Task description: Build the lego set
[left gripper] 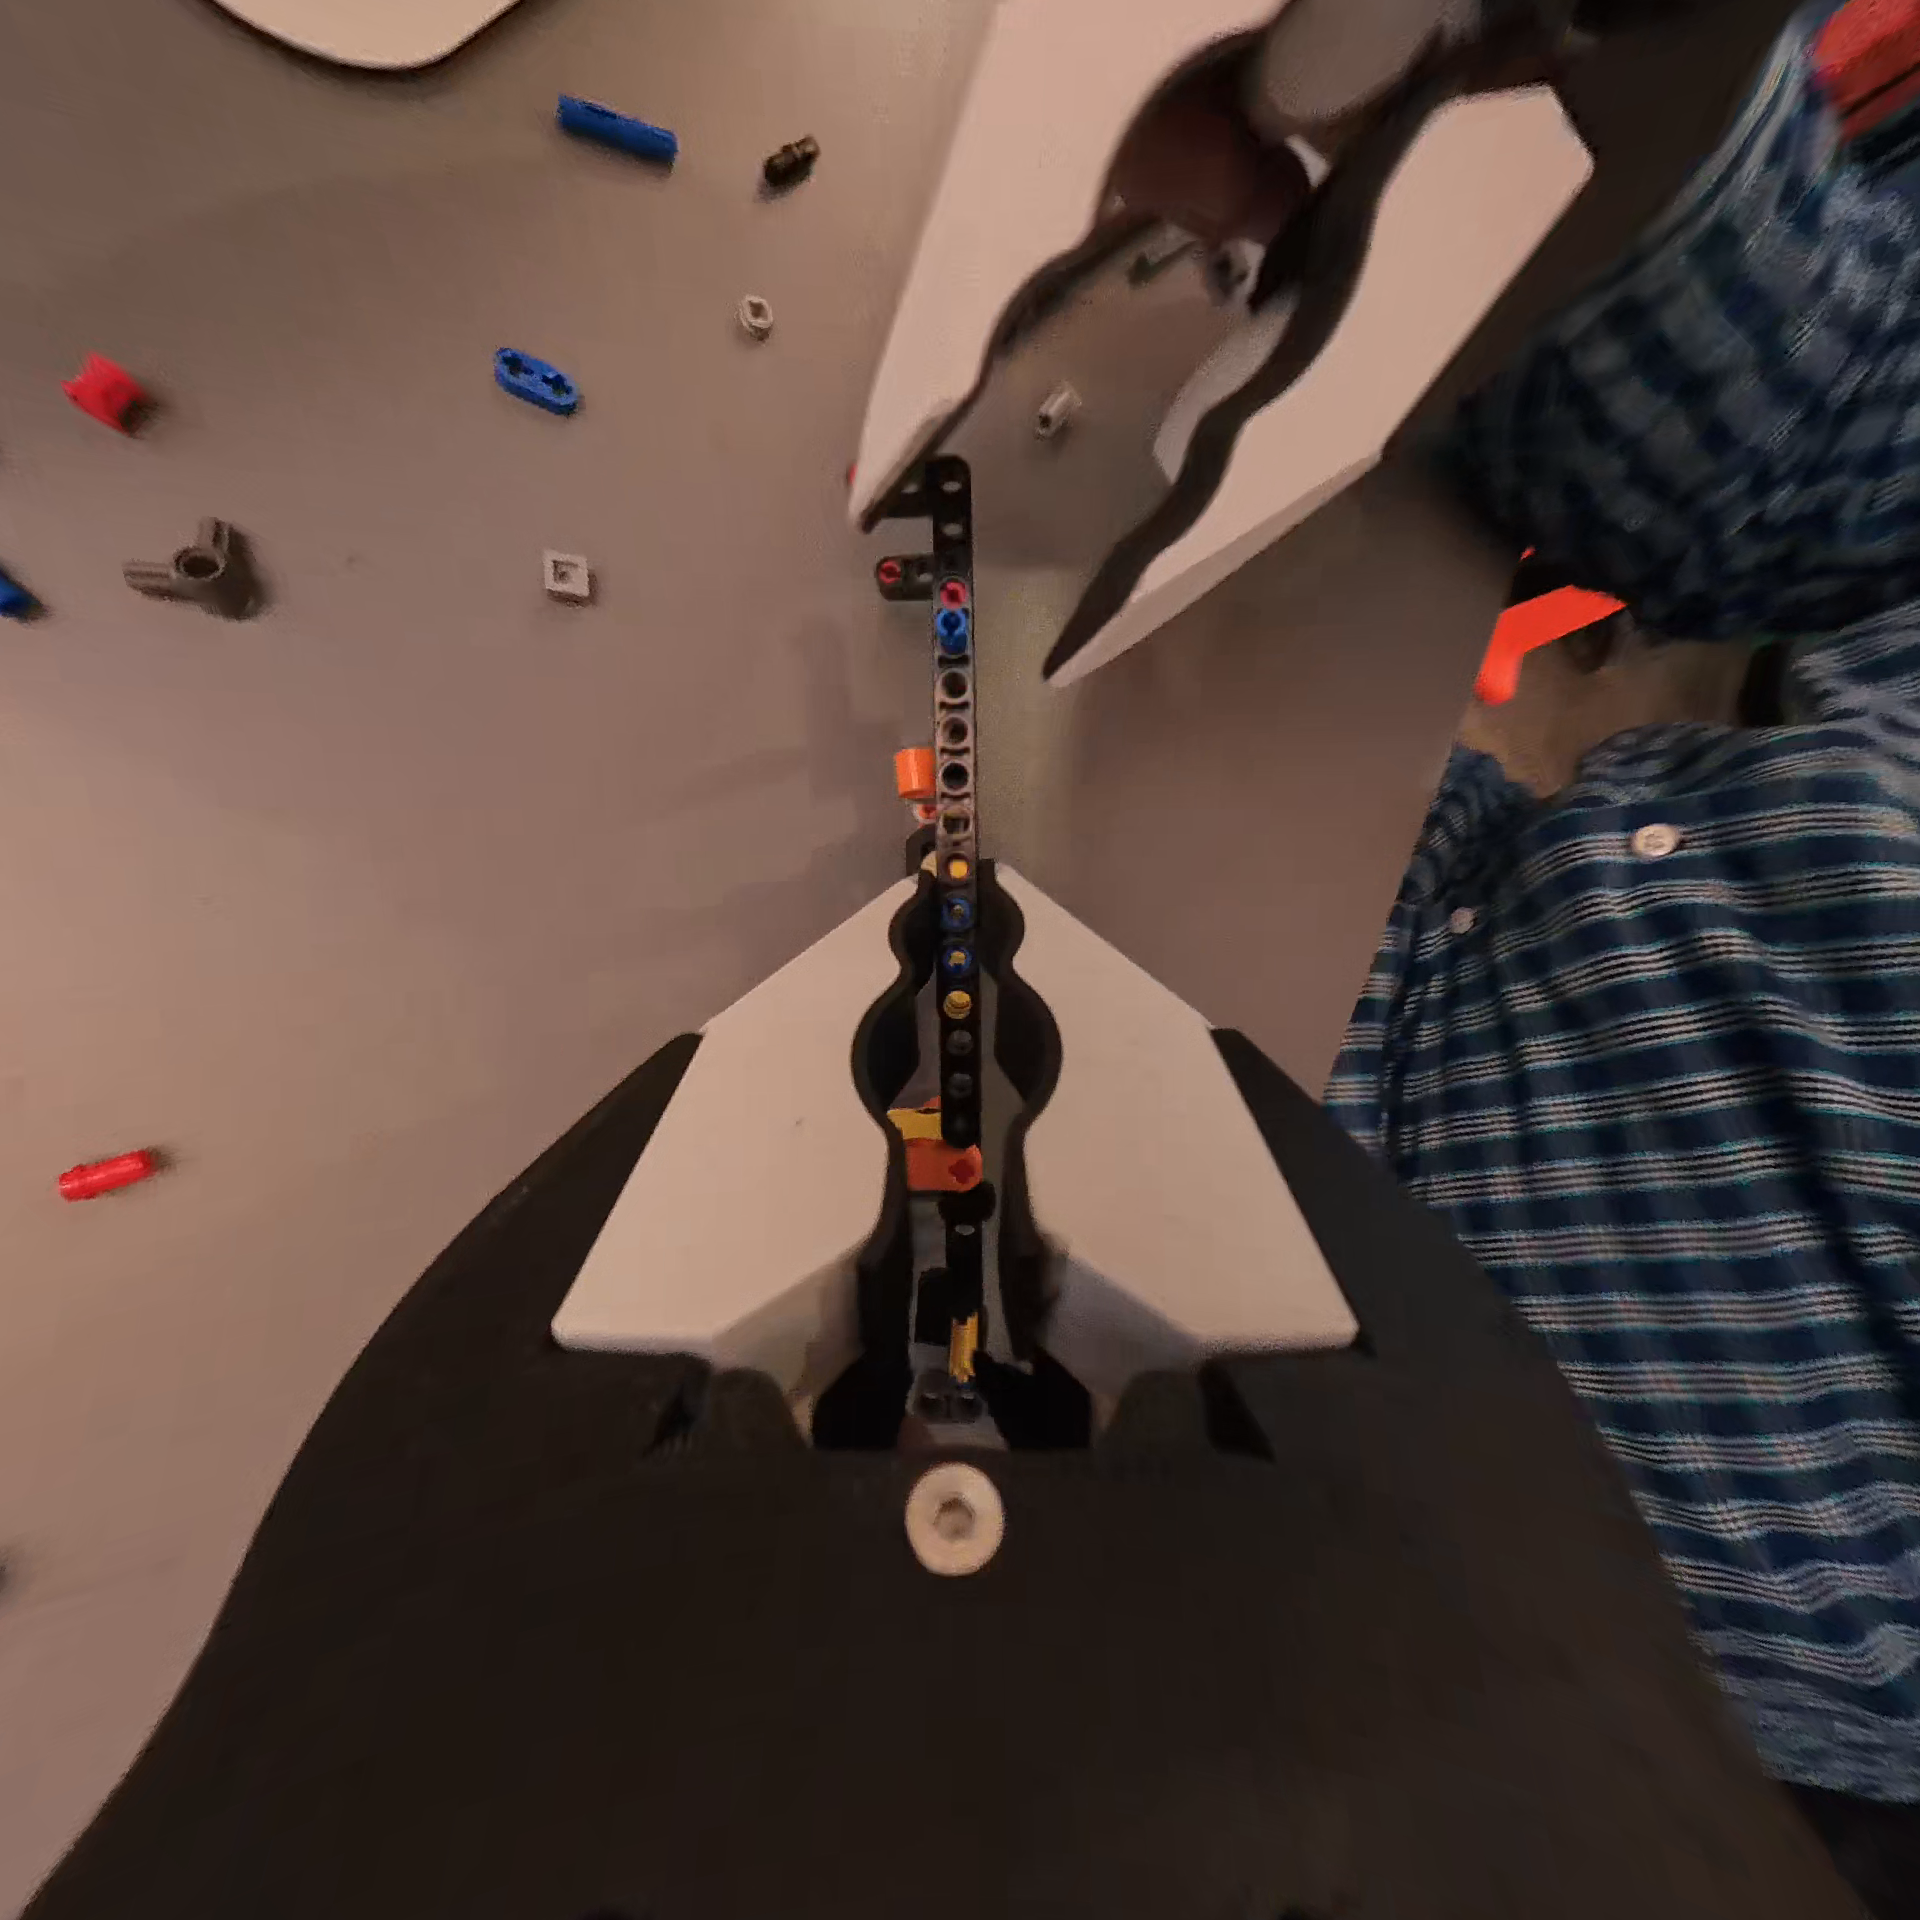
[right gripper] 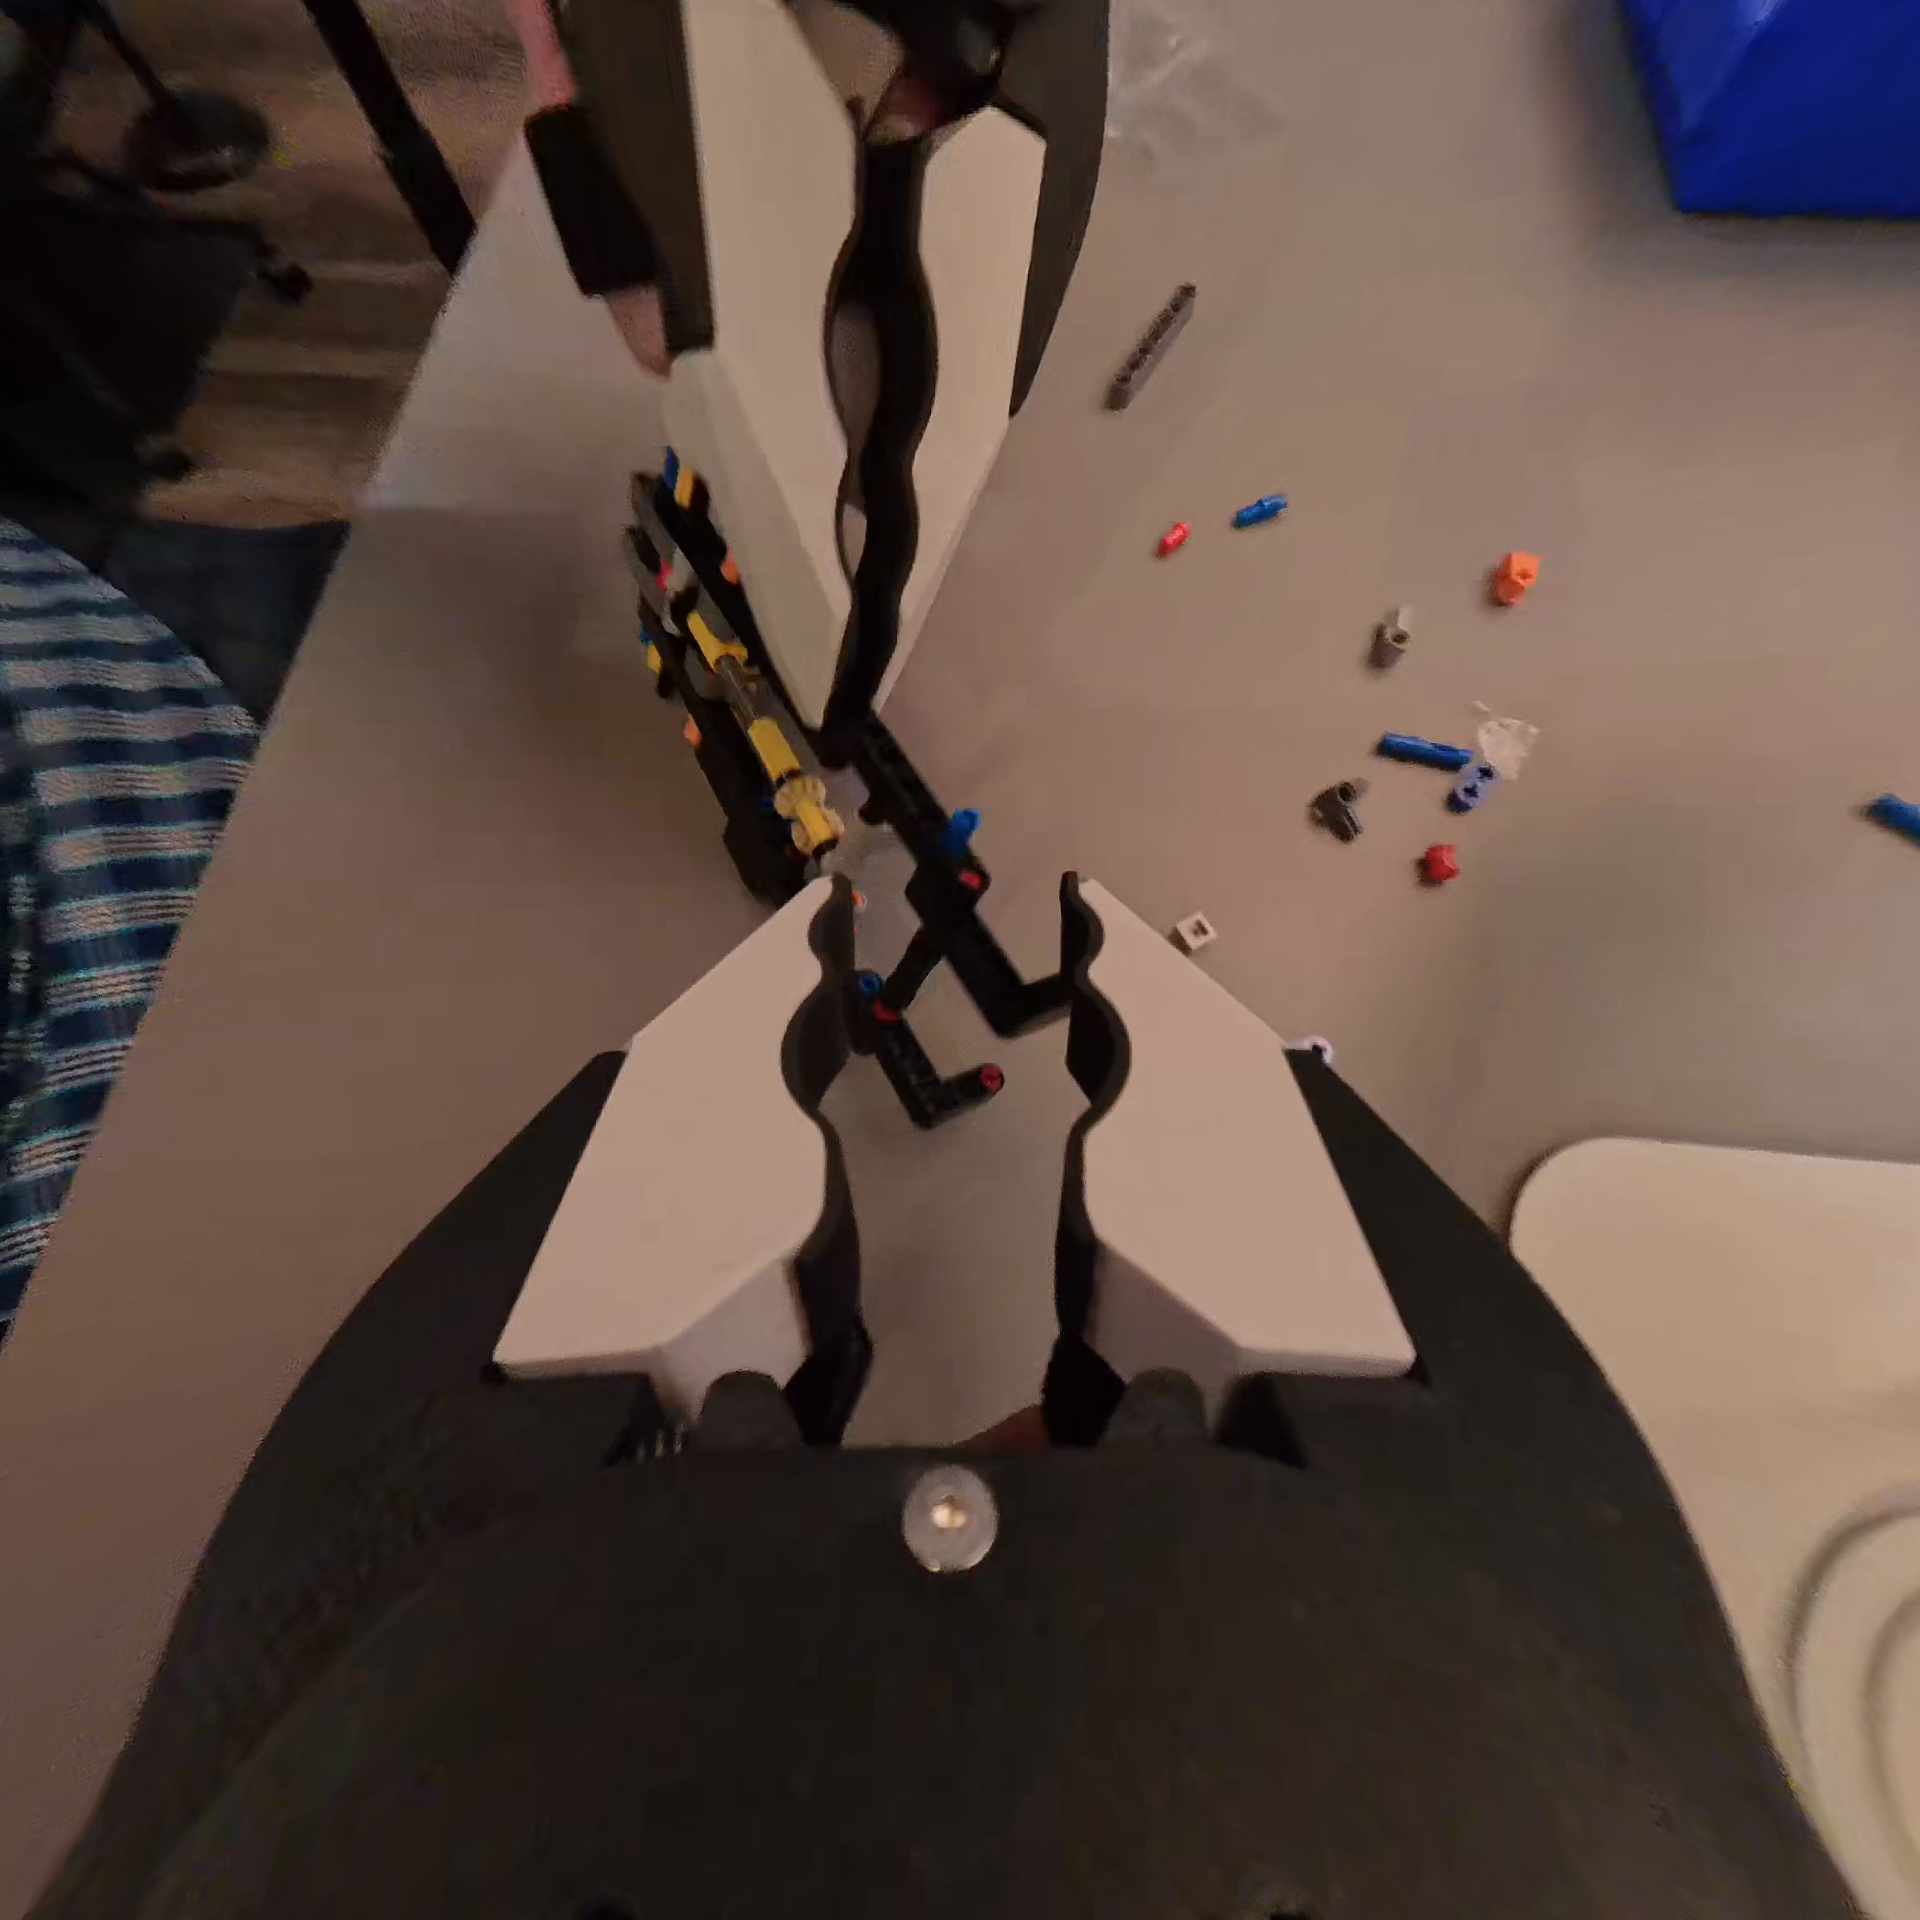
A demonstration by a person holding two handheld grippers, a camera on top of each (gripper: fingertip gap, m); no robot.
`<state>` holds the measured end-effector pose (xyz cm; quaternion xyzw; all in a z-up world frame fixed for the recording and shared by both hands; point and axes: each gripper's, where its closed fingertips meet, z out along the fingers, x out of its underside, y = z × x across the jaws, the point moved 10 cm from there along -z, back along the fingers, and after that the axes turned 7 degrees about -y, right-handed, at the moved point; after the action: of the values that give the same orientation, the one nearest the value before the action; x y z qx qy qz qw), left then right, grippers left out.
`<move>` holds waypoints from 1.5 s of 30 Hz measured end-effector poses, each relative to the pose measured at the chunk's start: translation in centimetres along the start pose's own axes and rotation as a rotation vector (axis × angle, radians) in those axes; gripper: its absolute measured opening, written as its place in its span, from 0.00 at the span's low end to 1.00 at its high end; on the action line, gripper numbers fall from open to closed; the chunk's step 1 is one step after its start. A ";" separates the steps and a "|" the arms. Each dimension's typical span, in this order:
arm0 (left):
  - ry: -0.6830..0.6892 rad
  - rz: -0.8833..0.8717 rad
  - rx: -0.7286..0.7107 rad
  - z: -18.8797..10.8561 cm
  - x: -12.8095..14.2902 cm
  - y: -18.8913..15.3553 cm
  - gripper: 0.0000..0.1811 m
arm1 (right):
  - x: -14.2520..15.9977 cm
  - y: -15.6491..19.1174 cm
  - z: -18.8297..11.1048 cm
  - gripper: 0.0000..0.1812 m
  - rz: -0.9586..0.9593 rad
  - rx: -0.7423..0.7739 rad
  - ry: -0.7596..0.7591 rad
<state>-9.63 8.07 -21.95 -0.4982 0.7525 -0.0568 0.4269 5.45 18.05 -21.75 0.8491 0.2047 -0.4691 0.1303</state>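
A long black lego assembly (left gripper: 956, 727) with blue, red, yellow and orange pins runs straight out from my left gripper (left gripper: 956, 873), which is shut on its near half. In the right wrist view the assembly (right gripper: 894, 769) hangs over the grey table with its yellow axle parts and black L-shaped end beams. My right gripper (right gripper: 953, 883) is open, and its fingers stand on either side of those end beams without closing on them. It also shows in the left wrist view (left gripper: 954, 597), at the assembly's far end. The left gripper (right gripper: 847, 727) shows in the right wrist view, shut on the assembly.
Loose pieces lie on the table: a blue pin (left gripper: 615, 130), a blue short beam (left gripper: 535, 379), a grey connector (left gripper: 197, 566), a dark grey beam (right gripper: 1151, 346), an orange piece (right gripper: 1515, 577). A blue box (right gripper: 1787, 94) and a white tray (right gripper: 1714, 1351) are on the right. A person's striped shirt (left gripper: 1662, 1143) is close. There is about 5 cm between the tips of the two grippers.
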 end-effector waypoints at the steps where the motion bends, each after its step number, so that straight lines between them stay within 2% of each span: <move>1: -0.015 -0.029 0.024 -0.1 0.1 0.5 0.03 | 0.2 0.3 -0.1 0.21 -0.022 0.027 0.020; 5: -0.048 -0.098 0.054 -0.2 0.5 2.0 0.05 | 0.8 1.8 -0.4 0.20 -0.109 0.127 0.028; 7: -0.047 -0.107 0.044 0.0 0.7 2.1 0.06 | 0.9 2.7 -0.3 0.10 -0.140 0.122 -0.017; 8: -0.058 -0.122 0.044 0.1 0.8 2.2 0.06 | 0.8 3.0 -0.3 0.10 -0.137 0.129 -0.051; 11: -0.067 -0.132 0.038 0.3 1.2 2.4 0.06 | 1.1 3.0 -0.1 0.13 -0.124 0.161 -0.032; 15: -0.074 -0.129 -0.007 0.3 1.5 2.6 0.08 | 1.1 3.1 -0.3 0.13 -0.094 0.122 -0.041; 21: -0.092 -0.105 -0.039 0.4 2.2 2.7 0.17 | 1.9 4.4 1.1 0.15 -0.111 0.089 0.044; 24: -0.130 -0.033 -0.070 0.1 1.9 2.4 0.19 | 2.1 5.1 1.8 0.16 -0.156 0.097 0.056; 29: -0.116 0.059 -0.123 0.2 1.0 3.0 0.16 | 2.0 5.2 2.3 0.13 -0.296 0.181 0.070; 35: -0.072 0.068 -0.038 1.4 0.5 4.2 0.08 | 1.8 6.3 3.6 0.13 -0.476 0.262 0.101; 39: -0.099 0.043 0.013 1.5 0.3 4.8 0.04 | 2.0 7.0 4.5 0.03 -0.596 0.311 0.124; 45: -0.106 0.018 0.028 1.2 0.6 4.9 0.05 | 2.4 6.9 4.2 0.02 -0.602 0.305 0.117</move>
<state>-12.27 10.41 -25.56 -0.4876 0.7325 -0.0368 0.4736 6.72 10.81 -25.78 0.7857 0.3808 -0.4624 -0.1543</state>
